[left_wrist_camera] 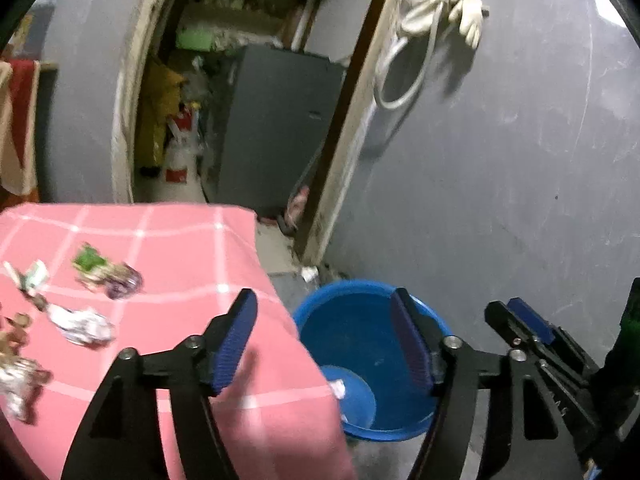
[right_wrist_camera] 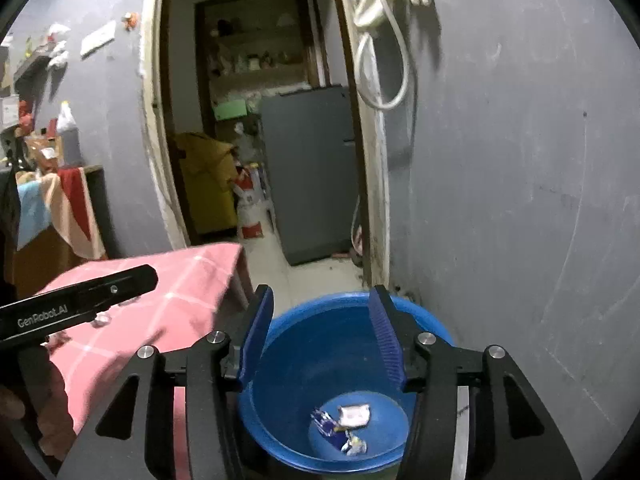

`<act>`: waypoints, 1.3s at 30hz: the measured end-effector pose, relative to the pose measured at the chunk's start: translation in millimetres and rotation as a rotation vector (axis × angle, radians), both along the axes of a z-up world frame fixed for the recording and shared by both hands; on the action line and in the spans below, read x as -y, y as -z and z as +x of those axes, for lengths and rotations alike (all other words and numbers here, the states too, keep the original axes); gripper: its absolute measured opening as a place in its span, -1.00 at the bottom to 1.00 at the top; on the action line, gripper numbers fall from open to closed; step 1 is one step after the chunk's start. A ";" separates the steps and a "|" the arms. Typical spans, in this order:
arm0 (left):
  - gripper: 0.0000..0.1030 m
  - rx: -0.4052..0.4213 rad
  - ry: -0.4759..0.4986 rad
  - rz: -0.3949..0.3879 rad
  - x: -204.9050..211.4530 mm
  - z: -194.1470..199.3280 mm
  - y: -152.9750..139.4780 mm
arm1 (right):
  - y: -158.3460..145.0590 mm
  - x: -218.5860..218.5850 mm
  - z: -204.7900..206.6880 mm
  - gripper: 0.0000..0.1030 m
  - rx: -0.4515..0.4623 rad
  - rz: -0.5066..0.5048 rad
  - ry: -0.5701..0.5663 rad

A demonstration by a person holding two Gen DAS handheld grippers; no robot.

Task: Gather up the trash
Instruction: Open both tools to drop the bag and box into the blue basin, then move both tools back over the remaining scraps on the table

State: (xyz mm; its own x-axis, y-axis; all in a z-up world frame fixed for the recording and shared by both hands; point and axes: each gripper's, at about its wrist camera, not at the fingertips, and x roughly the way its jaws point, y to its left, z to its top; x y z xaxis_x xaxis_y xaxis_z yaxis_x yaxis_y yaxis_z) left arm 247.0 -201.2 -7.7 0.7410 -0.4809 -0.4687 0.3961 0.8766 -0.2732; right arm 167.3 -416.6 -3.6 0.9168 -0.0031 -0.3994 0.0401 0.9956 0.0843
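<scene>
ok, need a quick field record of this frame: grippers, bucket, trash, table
left gripper: open, empty, over table edge and bucket
right gripper: open, empty, above bucket
bucket: blue, on floor beside table
in bucket: wrappers at the bottom
table: pink checked cloth
on table: several crumpled wrappers, e.g. green one, silver one

"GenRobot.AI" stands in pale letters on the black side of the left gripper [right_wrist_camera: 80, 304]; no other text is legible.
</scene>
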 end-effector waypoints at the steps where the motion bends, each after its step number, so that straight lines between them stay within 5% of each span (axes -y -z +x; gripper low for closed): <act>1: 0.43 0.014 -0.009 0.000 -5.4 -4.7 -4.5 | -5.0 -3.4 -3.8 0.07 0.012 -0.001 -0.004; 4: 0.76 0.067 -0.043 -0.007 -20.9 -14.8 -16.3 | -18.0 -11.9 -14.2 0.56 0.056 0.005 -0.008; 6: 0.97 0.112 -0.068 -0.013 -34.3 -25.9 -23.3 | -26.5 -18.6 -21.4 0.61 0.090 0.004 -0.017; 10: 0.96 0.184 -0.127 -0.008 -61.1 -49.6 -33.9 | -41.4 -32.8 -34.7 0.99 0.146 0.002 -0.036; 21: 0.97 0.292 -0.261 0.061 -110.9 -96.7 -46.3 | -66.6 -70.9 -63.8 1.00 0.263 0.026 -0.090; 39: 0.97 0.323 -0.446 0.070 -191.2 -133.3 -58.3 | -76.2 -142.5 -75.7 1.00 0.337 0.052 -0.217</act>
State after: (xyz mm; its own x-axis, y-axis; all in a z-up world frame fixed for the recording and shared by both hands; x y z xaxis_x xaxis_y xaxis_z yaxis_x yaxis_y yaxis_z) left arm 113.7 -10.0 50.6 0.9770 -0.0640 -0.2037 0.0368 0.9902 -0.1346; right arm 91.6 -274.1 72.6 0.9736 0.2170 -0.0706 -0.2089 0.9720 0.1072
